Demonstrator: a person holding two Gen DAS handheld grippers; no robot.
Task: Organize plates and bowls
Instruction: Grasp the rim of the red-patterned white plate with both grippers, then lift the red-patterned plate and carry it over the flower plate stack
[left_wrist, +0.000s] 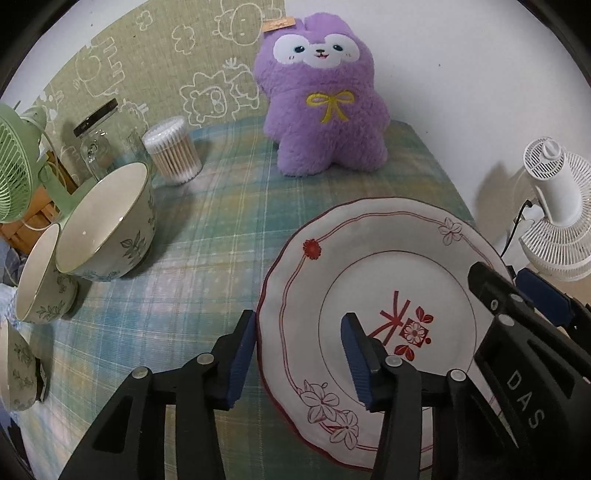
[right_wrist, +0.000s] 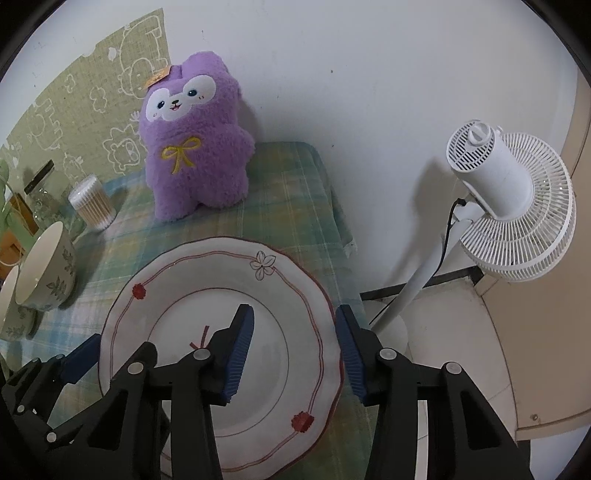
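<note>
A white plate (left_wrist: 369, 266) with red flower trim lies on the plaid tablecloth (left_wrist: 207, 236); it also shows in the right wrist view (right_wrist: 207, 273). My left gripper (left_wrist: 299, 354) is open, its jaws astride the plate's left rim. My right gripper (right_wrist: 295, 354) is open, astride the plate's right rim; it also shows in the left wrist view (left_wrist: 517, 291). Three leaf-patterned bowls stand at the left: a large one (left_wrist: 110, 221), a smaller one (left_wrist: 40, 277) and one (left_wrist: 16, 373) at the edge.
A purple plush toy (left_wrist: 325, 99) stands at the back of the table. A cotton swab tub (left_wrist: 171, 149), a glass jar (left_wrist: 98, 140) and a green fan (left_wrist: 16, 166) are back left. A white fan (right_wrist: 513, 206) stands off the table's right edge.
</note>
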